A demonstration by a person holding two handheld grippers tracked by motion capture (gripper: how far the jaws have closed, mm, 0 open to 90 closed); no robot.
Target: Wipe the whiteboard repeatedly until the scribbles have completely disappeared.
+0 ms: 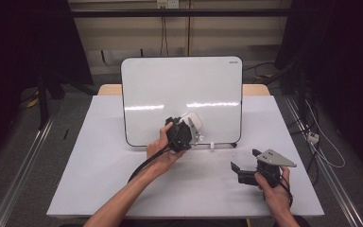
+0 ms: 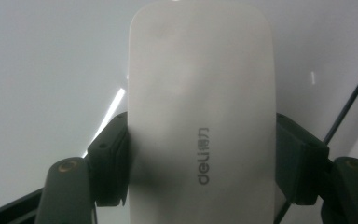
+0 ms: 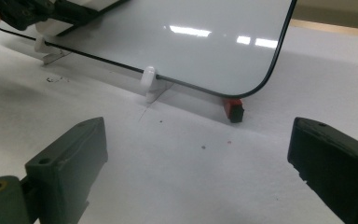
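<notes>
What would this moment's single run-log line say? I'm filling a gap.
left gripper: shut on white eraser, at whiteboard | right gripper: open, over table

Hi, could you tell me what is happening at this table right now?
A person at the table holds a gripper in each hand. The left gripper is shut on a white eraser, its jaws pressing the eraser's two sides, and holds it against the lower part of the whiteboard, which leans propped up on the table. The board looks clean. The right gripper is open and holds nothing, low over the table near the board's bottom right corner.
</notes>
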